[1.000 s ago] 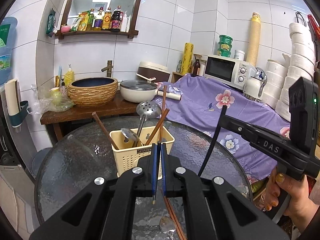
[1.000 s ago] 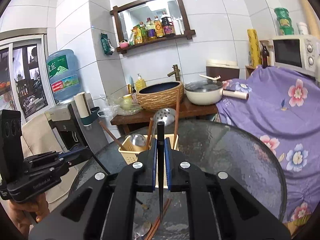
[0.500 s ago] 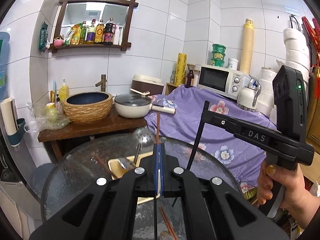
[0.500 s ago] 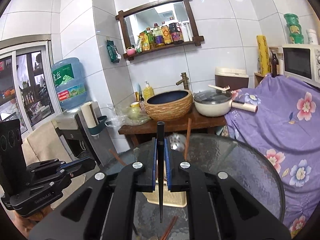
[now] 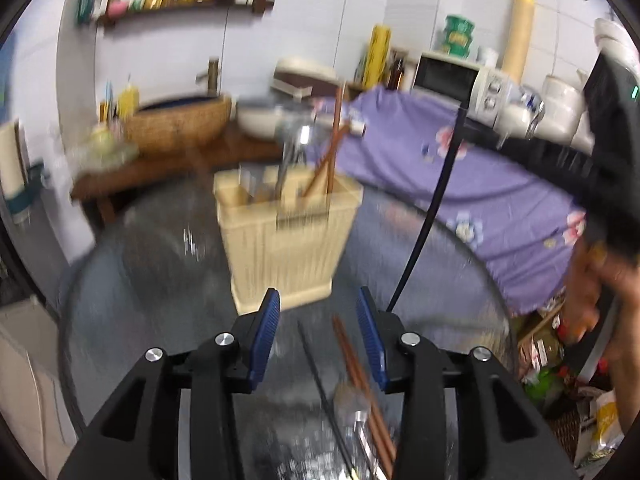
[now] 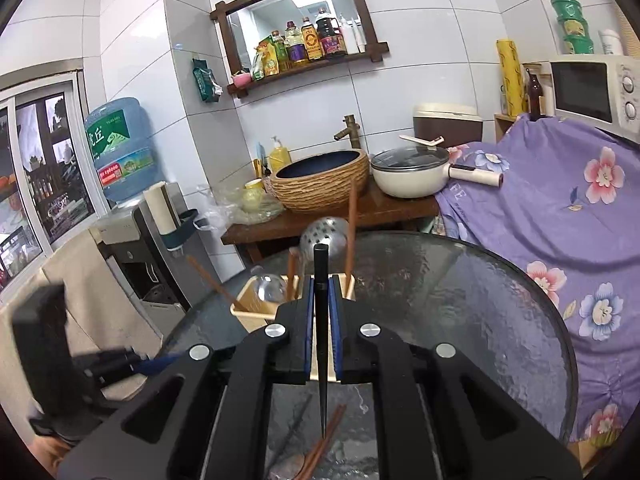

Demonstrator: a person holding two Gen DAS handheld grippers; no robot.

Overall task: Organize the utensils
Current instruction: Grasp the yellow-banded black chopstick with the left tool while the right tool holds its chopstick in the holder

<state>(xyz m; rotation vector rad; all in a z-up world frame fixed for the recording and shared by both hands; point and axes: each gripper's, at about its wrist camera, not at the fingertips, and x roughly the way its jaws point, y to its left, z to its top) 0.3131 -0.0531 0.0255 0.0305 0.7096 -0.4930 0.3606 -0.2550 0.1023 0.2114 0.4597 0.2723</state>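
- On the round glass table [image 6: 460, 300] stands my cream utensil basket [image 5: 286, 236]; I see it blurred in the left wrist view and partly behind the claw in the right wrist view.
- Inside the basket I can make out a perforated metal ladle [image 6: 323, 234], a metal spoon [image 6: 269, 286] and several brown chopsticks [image 6: 351, 232] standing up and leaning at different angles.
- My left gripper [image 5: 319, 332] has its jaws spread; they have just been opening, and nothing is between the blue pads [image 5: 267, 328].
- Beneath that open left claw, on the glass, lie a pair of brown chopsticks [image 5: 360, 380], a thin black chopstick [image 5: 320, 376] beside them to the left, and a metal utensil [image 5: 356, 416] too blurred for me to name.
- My right gripper [image 6: 320, 320] is pressed together on a black chopstick [image 6: 321, 344], which runs between the pads with its thick end sticking up past the fingertips and its tapered tip pointing down toward the table.
- From the left wrist view I see that same black chopstick as a long dark line slanting down in front of the purple flowered cloth [image 5: 500, 184], with the hand [image 5: 600, 292] holding the right gripper at the right edge.
- Behind the table I see a wooden counter [image 6: 340, 216] with a woven basin [image 6: 320, 180] and a white lidded pan [image 6: 412, 176].
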